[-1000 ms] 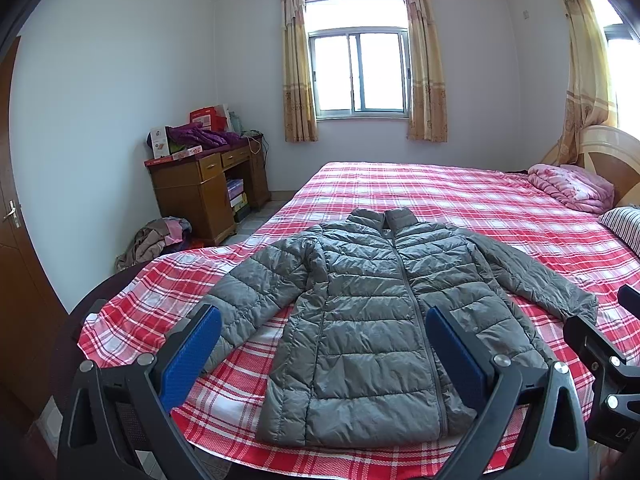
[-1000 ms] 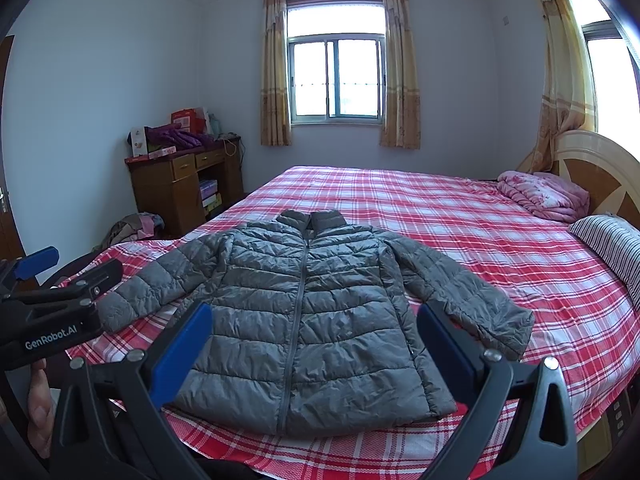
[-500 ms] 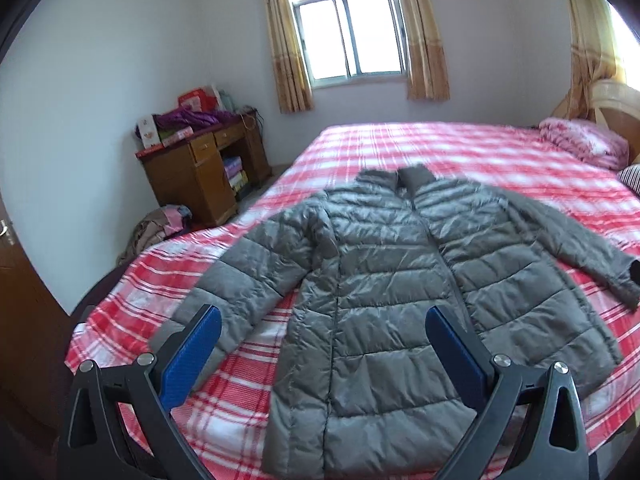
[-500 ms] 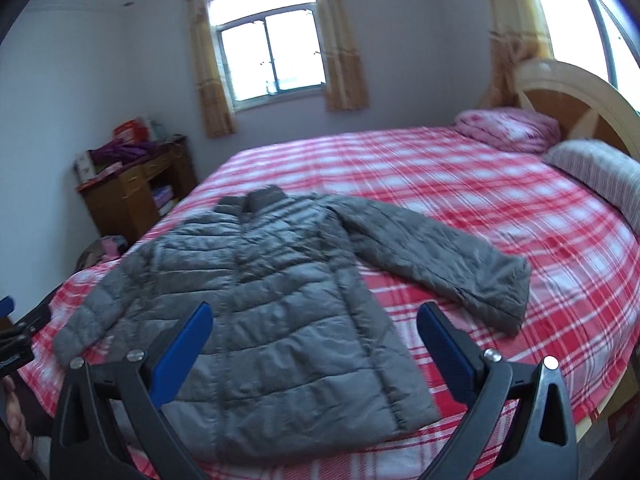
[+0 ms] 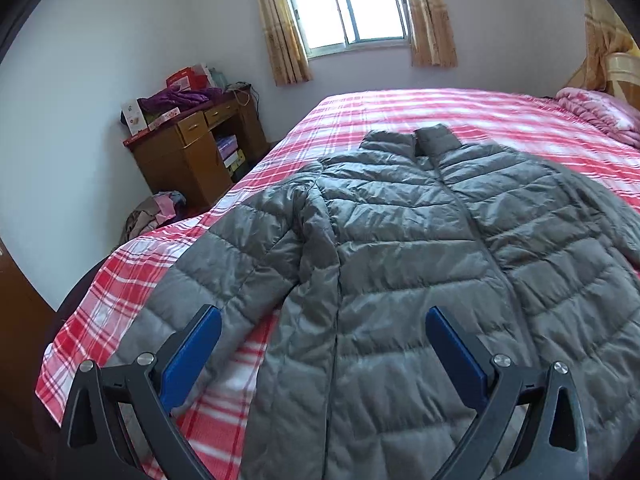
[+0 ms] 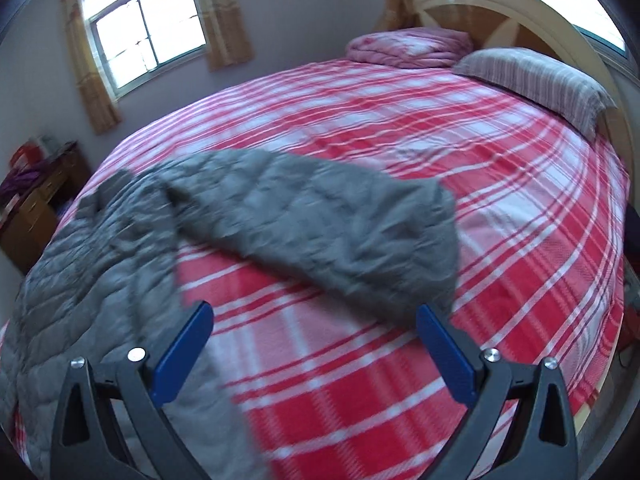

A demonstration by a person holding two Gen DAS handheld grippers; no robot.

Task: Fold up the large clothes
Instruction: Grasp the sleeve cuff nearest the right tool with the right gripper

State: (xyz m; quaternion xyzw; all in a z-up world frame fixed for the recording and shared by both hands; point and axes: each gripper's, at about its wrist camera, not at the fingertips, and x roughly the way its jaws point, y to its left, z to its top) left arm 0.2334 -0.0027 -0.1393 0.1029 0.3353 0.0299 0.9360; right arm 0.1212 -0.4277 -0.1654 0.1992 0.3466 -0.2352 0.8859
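Observation:
A grey quilted puffer jacket (image 5: 420, 264) lies flat, front up and zipped, on a red plaid bed (image 5: 132, 276), collar away from me. My left gripper (image 5: 322, 320) is open and empty, above the jacket's lower left body near its left sleeve (image 5: 224, 264). In the right wrist view the jacket's right sleeve (image 6: 340, 220) stretches across the bedspread (image 6: 500, 208) to its cuff (image 6: 440, 236). My right gripper (image 6: 314, 320) is open and empty, just short of that sleeve; its right fingertip (image 6: 430, 320) is close below the cuff.
A wooden desk (image 5: 192, 144) piled with boxes and clothes stands left of the bed, with a clothes heap (image 5: 156, 212) on the floor. A pink folded quilt (image 6: 404, 46), a striped pillow (image 6: 536, 80) and the headboard (image 6: 520, 12) are at the bed's far right.
Both grippers have moved forward and down toward the bed. The left now hovers over the jacket's left side; the right has swung right toward the right sleeve's cuff. Both stayed open.

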